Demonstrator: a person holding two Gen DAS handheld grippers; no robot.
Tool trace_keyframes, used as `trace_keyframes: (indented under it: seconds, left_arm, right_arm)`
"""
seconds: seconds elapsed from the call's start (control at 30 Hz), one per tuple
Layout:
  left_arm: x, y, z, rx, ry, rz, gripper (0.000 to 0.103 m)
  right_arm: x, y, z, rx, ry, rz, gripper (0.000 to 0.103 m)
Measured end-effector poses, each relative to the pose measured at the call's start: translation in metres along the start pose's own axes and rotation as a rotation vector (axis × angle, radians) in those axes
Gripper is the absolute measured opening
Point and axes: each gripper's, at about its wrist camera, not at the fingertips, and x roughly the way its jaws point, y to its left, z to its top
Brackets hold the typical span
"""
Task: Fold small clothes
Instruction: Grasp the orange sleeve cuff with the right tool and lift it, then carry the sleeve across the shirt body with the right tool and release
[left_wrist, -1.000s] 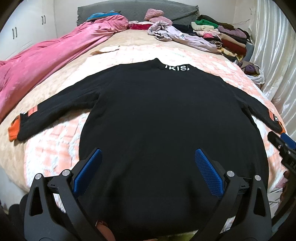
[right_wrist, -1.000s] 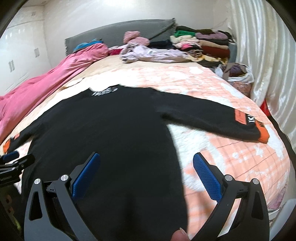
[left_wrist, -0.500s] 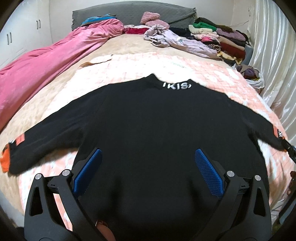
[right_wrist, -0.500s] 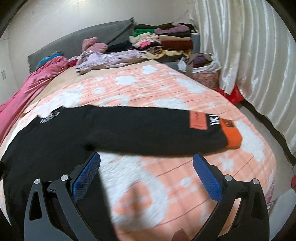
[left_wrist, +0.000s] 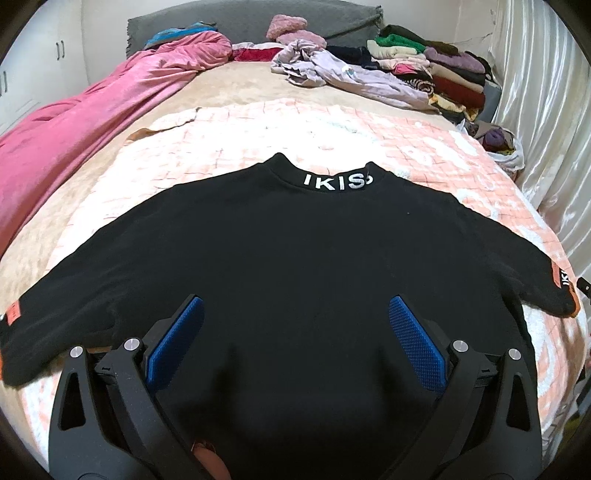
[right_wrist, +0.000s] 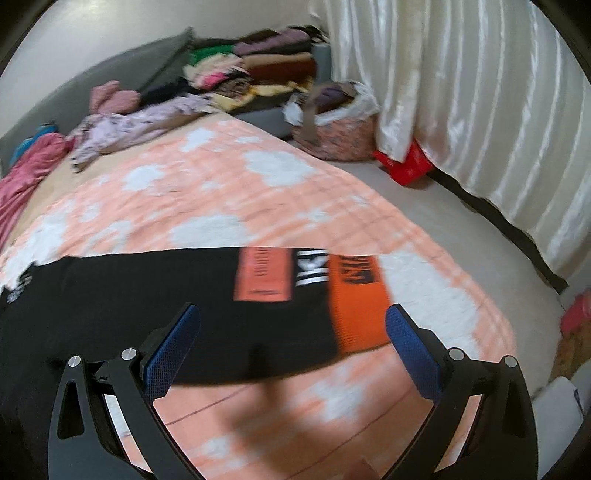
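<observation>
The black sweater (left_wrist: 295, 266) lies flat on the peach-and-white quilt (left_wrist: 229, 136) covering the bed, both sleeves spread wide and no fold made, so by my judgement the folding has not begun: sleeves, then body, are all left to do. Its lettered collar (left_wrist: 334, 181) points toward the headboard and the hem toward the person, so the body runs lengthwise up the bed while the sleeves stretch straight across it. The left gripper (left_wrist: 295, 339) hangs over the lower body, jaws wide apart, holding nothing. The right gripper (right_wrist: 291, 343) is likewise wide open and empty, poised above the right sleeve's orange cuff (right_wrist: 356, 299) (this view is blurred). Farther off lie a pink duvet (left_wrist: 74, 122), a lilac garment (left_wrist: 332, 74) and a stack of folded clothes (left_wrist: 436, 70).
</observation>
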Motion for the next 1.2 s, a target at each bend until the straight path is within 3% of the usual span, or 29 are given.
trace_keyframes:
  seconds: [0.17,0.33,0.37,0.4,0.5,0.6,0.63,0.7,0.8,1.0,1.2]
  left_arm:
    - [0.015,0.001,0.008,0.021,-0.006,0.021,0.094]
    - [0.031,0.013,0.014,-0.026,-0.012,0.032,0.094]
    - [0.032,0.013,0.015,-0.029,-0.015,0.034,0.094]
    - [0.034,0.015,0.015,-0.033,-0.017,0.037,0.094]
    - [0.035,0.018,0.016,-0.023,-0.040,0.051,0.094]
    - [0.036,0.017,0.015,0.006,-0.064,0.066,0.094]
    - [0.036,0.018,0.015,0.010,-0.064,0.066,0.094]
    - [0.037,0.019,0.013,0.015,-0.065,0.057,0.094]
    - [0.038,0.023,0.010,0.014,-0.065,0.054,0.094]
    - [0.037,0.033,0.008,-0.009,-0.061,0.035,0.094]
    - [0.024,0.038,0.011,-0.016,-0.091,0.023,0.094]
  right_arm:
    - [0.028,-0.036,0.007,0.074,0.063,-0.004,0.099]
    - [0.047,-0.055,0.010,0.140,0.110,0.024,0.097]
    - [0.050,-0.058,0.011,0.157,0.115,0.039,0.088]
    - [0.052,-0.060,0.011,0.169,0.123,0.054,0.072]
    - [0.062,-0.065,0.011,0.201,0.161,0.111,0.052]
    - [0.068,-0.062,0.010,0.189,0.168,0.123,0.047]
    - [0.070,-0.062,0.010,0.196,0.165,0.135,0.044]
    - [0.068,-0.063,0.010,0.212,0.156,0.186,0.029]
    - [0.062,-0.057,0.009,0.198,0.137,0.215,0.022]
    - [0.025,-0.033,0.013,0.148,0.040,0.268,0.017]
    - [-0.026,0.028,0.021,0.041,-0.031,0.385,0.016]
